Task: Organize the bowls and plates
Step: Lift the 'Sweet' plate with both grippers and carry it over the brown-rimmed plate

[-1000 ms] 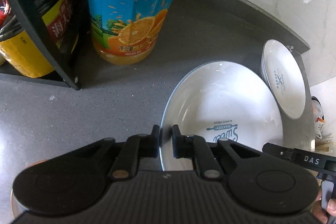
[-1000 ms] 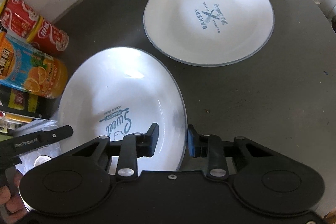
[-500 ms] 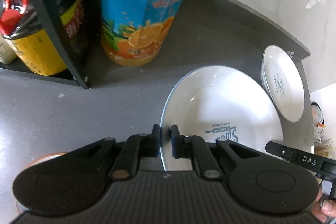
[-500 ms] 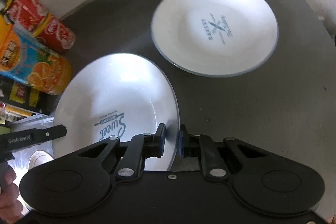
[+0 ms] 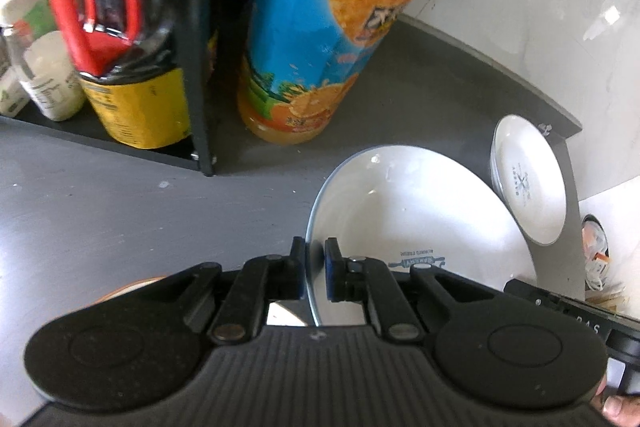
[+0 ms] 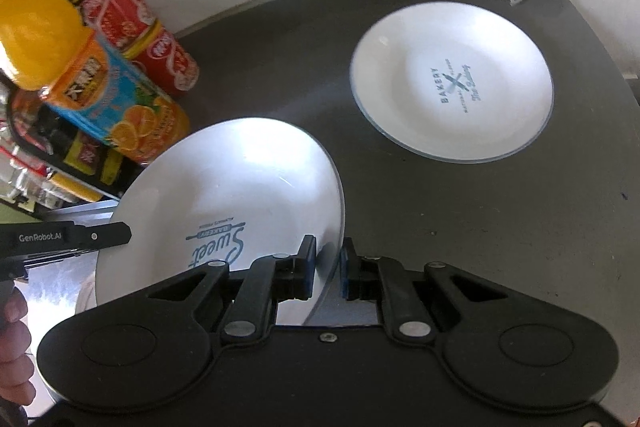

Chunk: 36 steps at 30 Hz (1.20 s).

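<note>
Two handheld tools grip one white "Sweet Bakery" plate (image 6: 224, 195) from opposite sides above a dark grey surface (image 6: 460, 227). The left tool (image 5: 316, 269) is closed on the plate's left rim, the thin edge running between its two fingers; the right tool (image 6: 326, 261) is clamped on the opposite rim in the same way. The plate sits tilted in the right wrist view, its printed blue logo facing up.

A second white plate (image 6: 452, 81), printed "Bakery", lies flat near the far right corner of the surface, well apart from the held one.

Along the far left edge an orange juice bottle (image 5: 320, 27) with a blue label stands on the surface, just beside a black rack (image 5: 196, 39) holding a dark sauce bottle (image 5: 132, 75) with a yellow label and red handle. Red cans (image 6: 140, 27) stand by the white wall behind the juice. A person's fingertips (image 6: 14, 339) show at the lower left of the right wrist view.
</note>
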Available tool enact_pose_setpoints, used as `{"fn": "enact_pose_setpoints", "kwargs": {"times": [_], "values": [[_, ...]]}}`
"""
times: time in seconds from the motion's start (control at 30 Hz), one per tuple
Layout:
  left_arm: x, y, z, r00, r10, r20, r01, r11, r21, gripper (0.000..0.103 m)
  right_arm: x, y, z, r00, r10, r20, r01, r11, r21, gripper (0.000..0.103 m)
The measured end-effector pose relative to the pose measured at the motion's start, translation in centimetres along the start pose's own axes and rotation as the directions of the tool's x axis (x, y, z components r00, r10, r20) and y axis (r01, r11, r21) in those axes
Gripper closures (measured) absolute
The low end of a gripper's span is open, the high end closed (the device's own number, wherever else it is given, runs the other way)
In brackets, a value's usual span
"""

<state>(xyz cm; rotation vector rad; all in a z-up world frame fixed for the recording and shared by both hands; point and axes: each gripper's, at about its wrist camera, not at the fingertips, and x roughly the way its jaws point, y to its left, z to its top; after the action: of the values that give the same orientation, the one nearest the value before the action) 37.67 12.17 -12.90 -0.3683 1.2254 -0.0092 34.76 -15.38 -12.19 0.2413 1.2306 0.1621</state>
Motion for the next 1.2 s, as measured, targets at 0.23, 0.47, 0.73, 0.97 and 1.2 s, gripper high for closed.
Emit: {"fn": "enact_pose_setpoints", "kwargs": {"times": [0.23, 0.47, 0.73, 0.97, 1.2], "values": [[-2.4, 0.3, -0.9, 0.999, 0.009, 0.037, -0.009, 1.0, -0.014, 0.096, -1.5, 1.1, -0.7, 0.999, 0.033, 0.036, -0.032, 0.999, -0.033, 0.091], [-5.0, 1.1, -2.2, 0.997, 0.027, 0.074, -0.023, 0.998, -0.055, 0.096, -3.2, 2.2, -1.6, 0.995, 0.074, 0.066, -0.066, 0.992, -0.107, 0.091], [-7.6, 2.3, -4.5, 0.993, 0.065, 0.099, -0.052, 0.99, -0.131, 0.096, -4.5, 3.6, -2.6, 0.989, 0.135, 0.064, -0.123, 0.979, -0.162, 0.093], [-9.3, 3.9, -6.5, 0.992, 0.082, 0.096, -0.062, 0.979, -0.196, 0.096, -5.3, 4.6, -3.5, 0.982, 0.186, 0.033, -0.173, 0.957, -0.234, 0.093], [-9.6, 5.1, -9.0, 0.991, 0.102, 0.085, -0.078, 0.967, -0.244, 0.095, -5.1, 5.0, -4.7, 0.978, 0.207, -0.013, -0.202, 0.937, -0.285, 0.093]]}}
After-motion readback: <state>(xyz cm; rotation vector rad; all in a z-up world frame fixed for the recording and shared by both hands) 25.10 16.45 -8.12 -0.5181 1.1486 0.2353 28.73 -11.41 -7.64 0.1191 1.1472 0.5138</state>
